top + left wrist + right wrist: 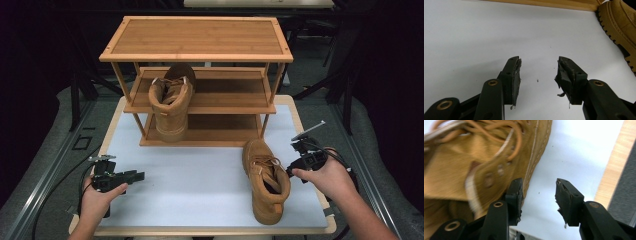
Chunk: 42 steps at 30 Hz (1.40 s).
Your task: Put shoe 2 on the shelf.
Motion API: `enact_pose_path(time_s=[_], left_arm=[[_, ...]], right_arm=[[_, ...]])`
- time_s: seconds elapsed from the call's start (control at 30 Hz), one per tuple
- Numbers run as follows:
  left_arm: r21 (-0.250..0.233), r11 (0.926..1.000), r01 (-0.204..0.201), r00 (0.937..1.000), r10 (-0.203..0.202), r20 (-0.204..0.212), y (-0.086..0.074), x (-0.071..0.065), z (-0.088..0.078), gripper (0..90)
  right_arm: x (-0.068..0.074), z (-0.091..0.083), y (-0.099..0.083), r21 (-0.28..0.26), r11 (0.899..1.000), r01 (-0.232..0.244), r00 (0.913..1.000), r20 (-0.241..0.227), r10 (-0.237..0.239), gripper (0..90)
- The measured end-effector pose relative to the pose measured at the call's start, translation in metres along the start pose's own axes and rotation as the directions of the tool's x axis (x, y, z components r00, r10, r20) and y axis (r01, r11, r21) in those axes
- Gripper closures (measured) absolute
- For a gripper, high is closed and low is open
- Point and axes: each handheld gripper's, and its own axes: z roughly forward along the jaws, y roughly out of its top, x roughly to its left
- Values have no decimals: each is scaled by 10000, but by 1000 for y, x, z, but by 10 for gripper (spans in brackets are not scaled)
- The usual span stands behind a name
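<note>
**Halfway: one boot shelved, one left**

So one boot (171,102) stands on the rack (200,37). The second boot (265,180) sits on the desk (200,175), beside the released right tongs (292,170). Left tongs (140,175) gape, empty.

The right gripper (538,192) has its two black jaws standing apart with nothing between them. A tan lace-up boot (474,162) sits just beside the left jaw, blurred. Right of the boot lies the white table top (574,152), then its wooden edge (616,167).
</note>
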Motion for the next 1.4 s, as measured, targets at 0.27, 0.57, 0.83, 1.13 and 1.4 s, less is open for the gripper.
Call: enact_pose_path(time_s=[0.27, 0.57, 0.83, 1.13, 1.4], left_arm=[[17, 10000, -29, 10000, 29, 7, 0, -1, 0, 525], [74, 9999, -78, 10000, 78, 8, 0, -1, 1, 525], [62, 9999, -87, 10000, 87, -32, 0, -2, 2, 525], [66, 10000, -48, 10000, 48, 3, 0, -2, 3, 526], [114, 9999, -52, 10000, 52, 5, 0, -3, 4, 526]], right_arm=[[15, -40, 3, 494, 9988, 33, 9996, -277, -20, 623], [29, -25, -1, 878, 9961, 65, 9973, -730, 0, 635], [23, -21, 4, 673, 9977, 97, 9981, -618, -56, 783], [12, -19, 7, 1172, 9931, 32, 10000, 90, -43, 660], [9, 4, 2, 2513, 9668, -464, 9989, 185, 432, 663]])
